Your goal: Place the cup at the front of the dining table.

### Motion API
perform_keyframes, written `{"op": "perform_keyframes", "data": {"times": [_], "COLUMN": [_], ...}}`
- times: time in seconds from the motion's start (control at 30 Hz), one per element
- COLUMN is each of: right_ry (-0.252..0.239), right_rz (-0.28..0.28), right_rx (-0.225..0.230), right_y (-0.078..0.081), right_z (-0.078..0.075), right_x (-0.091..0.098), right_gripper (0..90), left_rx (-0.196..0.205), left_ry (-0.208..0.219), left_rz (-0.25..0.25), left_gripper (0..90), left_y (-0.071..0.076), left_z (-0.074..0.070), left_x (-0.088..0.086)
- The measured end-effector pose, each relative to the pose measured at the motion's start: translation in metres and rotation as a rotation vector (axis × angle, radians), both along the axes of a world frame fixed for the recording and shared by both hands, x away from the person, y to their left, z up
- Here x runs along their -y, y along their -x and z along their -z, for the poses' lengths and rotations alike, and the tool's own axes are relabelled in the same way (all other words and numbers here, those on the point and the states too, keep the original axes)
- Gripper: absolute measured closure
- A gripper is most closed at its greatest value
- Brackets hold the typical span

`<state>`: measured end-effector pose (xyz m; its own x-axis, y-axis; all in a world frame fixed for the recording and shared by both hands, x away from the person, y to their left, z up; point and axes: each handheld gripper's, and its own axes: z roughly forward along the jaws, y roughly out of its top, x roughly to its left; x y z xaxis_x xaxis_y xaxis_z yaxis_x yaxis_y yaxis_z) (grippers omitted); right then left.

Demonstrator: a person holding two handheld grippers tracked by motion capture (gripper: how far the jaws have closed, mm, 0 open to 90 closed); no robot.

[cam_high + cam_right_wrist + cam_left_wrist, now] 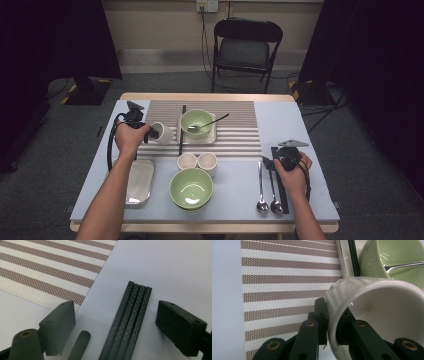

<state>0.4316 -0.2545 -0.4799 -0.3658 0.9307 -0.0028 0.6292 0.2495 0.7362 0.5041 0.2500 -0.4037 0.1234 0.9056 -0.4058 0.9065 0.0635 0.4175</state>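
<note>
at the table, my left forearm reaches up the left side with the wrist bent inward, and the left gripper [146, 131] pinches the wall of a white cup [161, 133] at its rim, one jaw inside and one outside, the cup tipped on its side over the striped mat [235, 135] just beside the tray [212, 136] holding a green bowl [196, 123] with a spoon [209, 123]. my right forearm rests low at the right edge, its right gripper [120, 322] spread wide and holding nothing, astride the black chopsticks [130, 317] lying on the pale table [300, 125], near two spoons [268, 190].
</note>
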Motion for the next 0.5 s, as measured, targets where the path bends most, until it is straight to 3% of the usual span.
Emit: {"op": "perform_keyframes", "data": {"times": [0.17, 0.5], "right_ry": [-0.001, 0.000], "right_rz": [0.001, 0.001], "right_rx": [0.000, 0.000], "right_y": [0.000, 0.000], "right_z": [0.000, 0.000], "right_x": [0.000, 0.000], "right_gripper": [15.0, 15.0], "left_rx": [-0.002, -0.014], "left_ry": [-0.001, 0.001], "left_rz": [0.008, -0.025], "left_gripper": [82.3, 82.3], "left_y": [0.000, 0.000], "left_z": [0.003, 0.013], "left_x": [-0.001, -0.007]}}
